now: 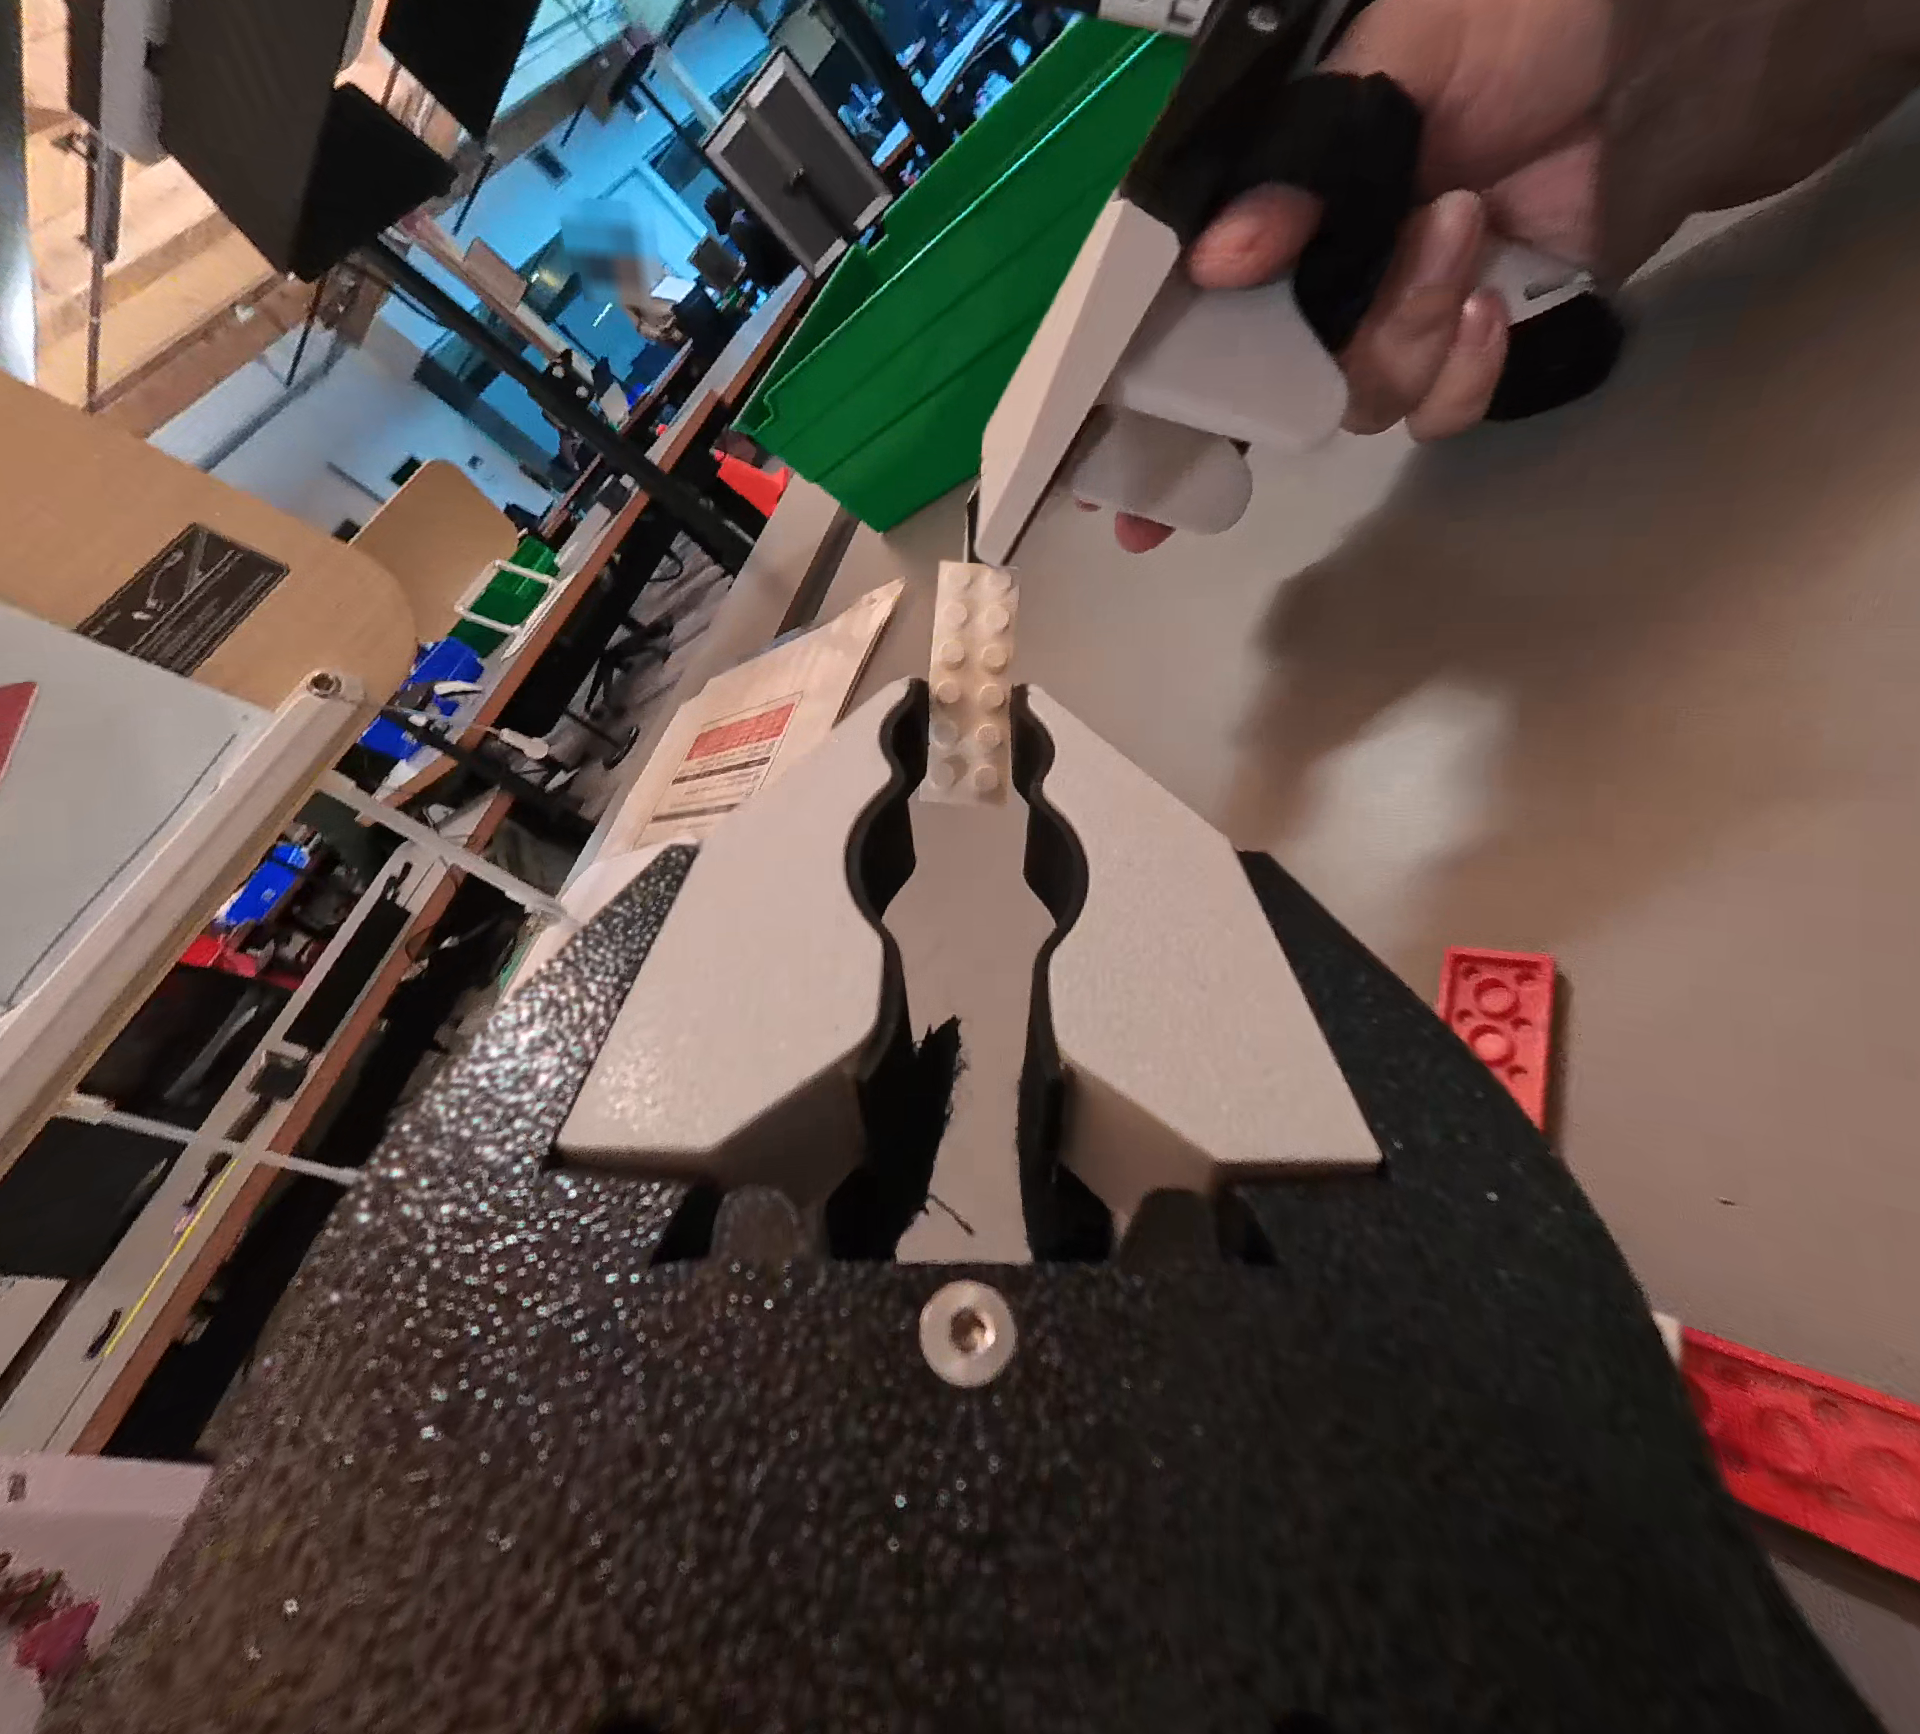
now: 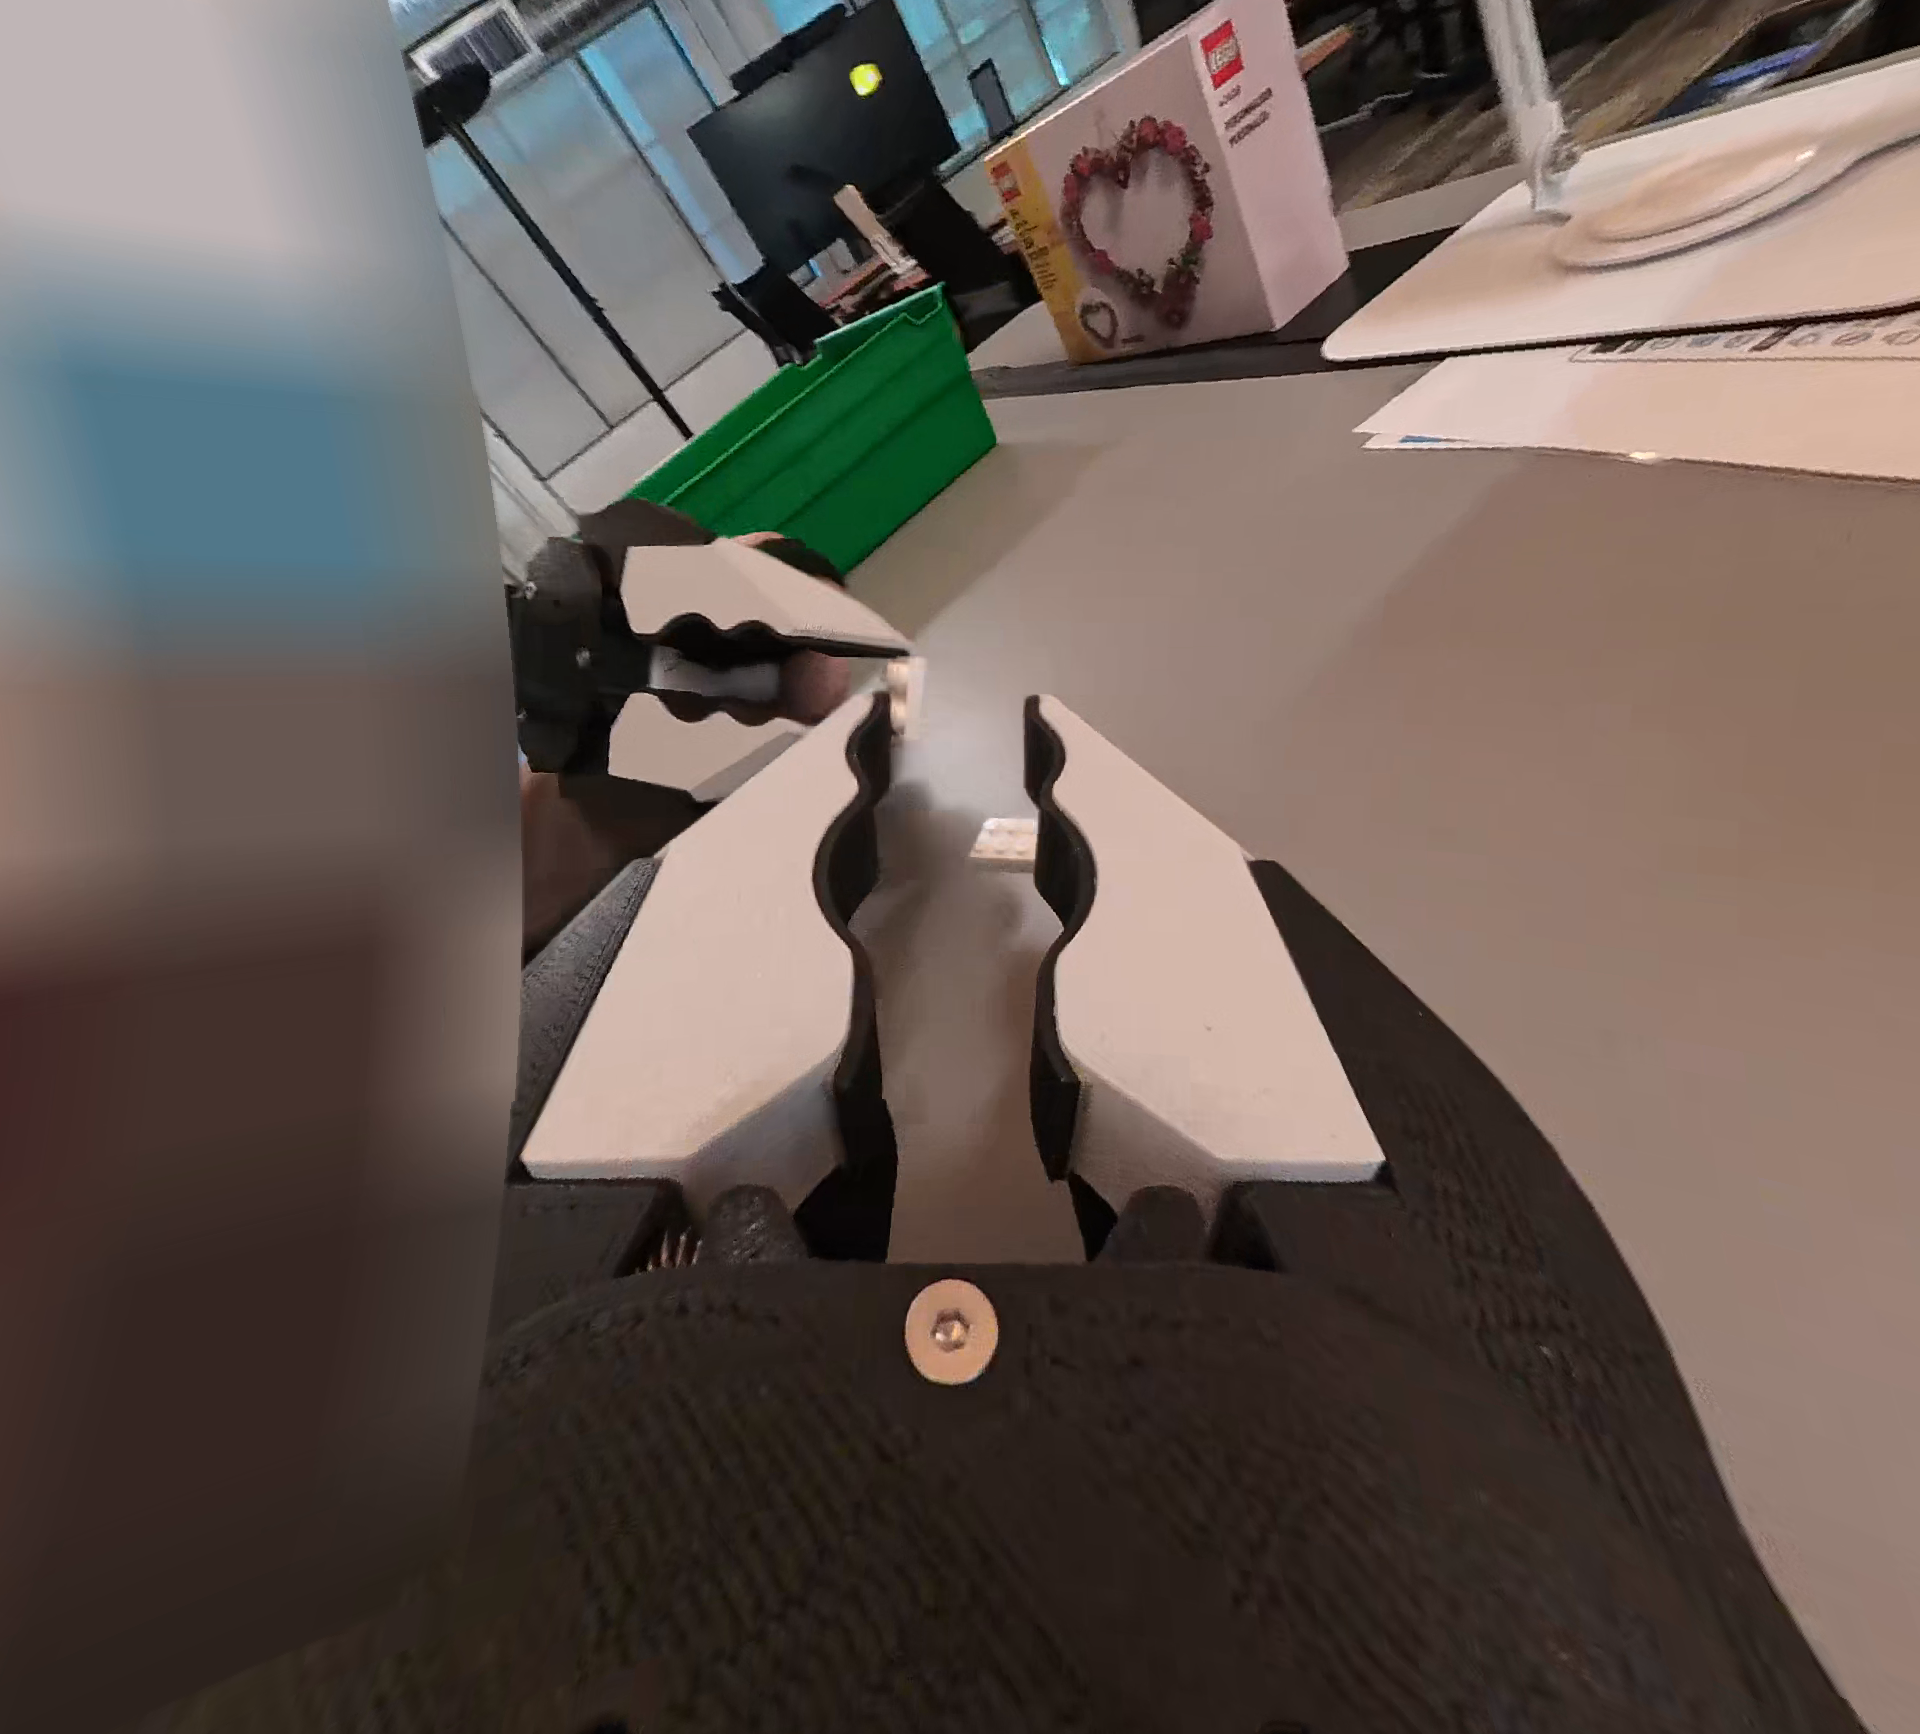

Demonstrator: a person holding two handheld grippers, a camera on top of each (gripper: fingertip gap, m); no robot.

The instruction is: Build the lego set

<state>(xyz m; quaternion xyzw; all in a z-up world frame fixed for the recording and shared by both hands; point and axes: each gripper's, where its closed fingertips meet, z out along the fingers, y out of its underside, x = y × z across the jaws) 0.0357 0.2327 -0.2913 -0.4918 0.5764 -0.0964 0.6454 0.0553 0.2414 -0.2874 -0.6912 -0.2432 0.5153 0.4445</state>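
A plate (image 2: 1006, 845) lies on the table (image 2: 1455, 749), bin (image 2: 831, 437) far behind.

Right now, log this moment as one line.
left gripper: shut on white plate | right gripper: open, empty | red plates: on table

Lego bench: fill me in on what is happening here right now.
A person is working with two hand-held grippers over a grey table. The left gripper is shut on a white plate, held up by its lower end. The right gripper is open and holds nothing; another small white plate lies on the table between its fingers. Red plates and a green bin sit nearby.
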